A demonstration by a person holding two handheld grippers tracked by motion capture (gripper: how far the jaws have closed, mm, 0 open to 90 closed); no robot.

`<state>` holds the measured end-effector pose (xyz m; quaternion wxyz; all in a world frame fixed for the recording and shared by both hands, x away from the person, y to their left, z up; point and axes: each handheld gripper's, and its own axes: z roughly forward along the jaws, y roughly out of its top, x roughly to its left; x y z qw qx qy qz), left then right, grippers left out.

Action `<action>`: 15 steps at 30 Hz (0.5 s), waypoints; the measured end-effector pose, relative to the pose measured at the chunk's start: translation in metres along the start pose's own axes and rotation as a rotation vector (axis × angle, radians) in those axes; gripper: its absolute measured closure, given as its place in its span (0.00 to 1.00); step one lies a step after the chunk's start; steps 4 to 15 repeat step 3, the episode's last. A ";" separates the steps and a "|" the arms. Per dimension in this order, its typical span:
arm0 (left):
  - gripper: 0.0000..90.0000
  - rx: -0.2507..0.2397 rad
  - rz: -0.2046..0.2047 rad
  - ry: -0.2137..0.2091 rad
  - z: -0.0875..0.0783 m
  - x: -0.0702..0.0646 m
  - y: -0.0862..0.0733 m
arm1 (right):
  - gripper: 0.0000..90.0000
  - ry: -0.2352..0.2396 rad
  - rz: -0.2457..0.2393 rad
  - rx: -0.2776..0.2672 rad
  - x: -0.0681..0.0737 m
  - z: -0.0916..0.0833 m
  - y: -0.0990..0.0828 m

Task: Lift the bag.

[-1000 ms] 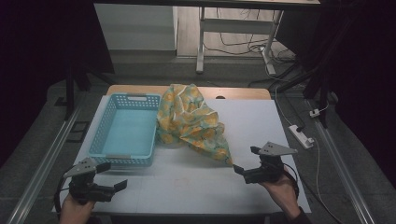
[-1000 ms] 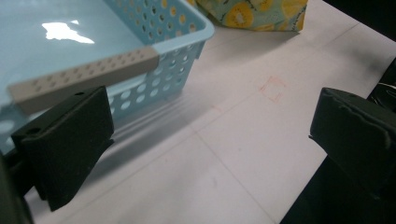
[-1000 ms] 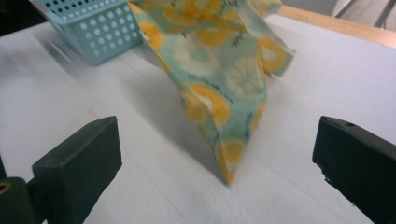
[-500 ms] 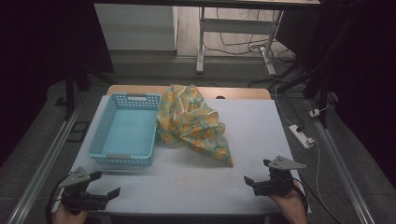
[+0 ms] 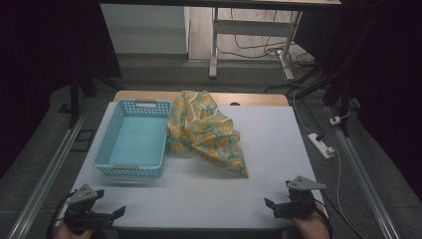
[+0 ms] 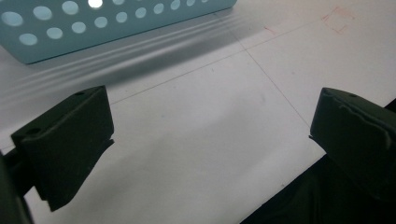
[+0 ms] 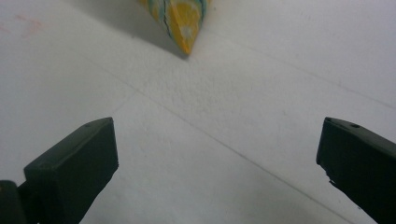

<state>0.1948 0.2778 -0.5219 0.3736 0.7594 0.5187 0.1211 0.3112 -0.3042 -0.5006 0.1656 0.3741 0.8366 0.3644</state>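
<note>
A crumpled yellow and teal patterned cloth lies on the white table, against the right side of a light blue perforated basket. One pointed corner of the cloth reaches toward the front right. My left gripper stands open at the table's front left corner, nothing between its jaws, with the basket's wall ahead of it. At the front right my right gripper is open too, empty, a short way in front of the cloth's corner.
A white power strip lies on the floor off the table's right edge. A desk frame and cables stand beyond the far edge. Faint red marks sit on the table's front middle.
Both grippers have drawn back toward the table's front edge, away from the cloth and basket. Both stay open and empty.
</note>
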 end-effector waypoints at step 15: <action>0.00 0.008 -0.007 -0.002 0.002 0.000 0.001 | 0.00 0.000 -0.002 0.011 0.000 0.001 0.000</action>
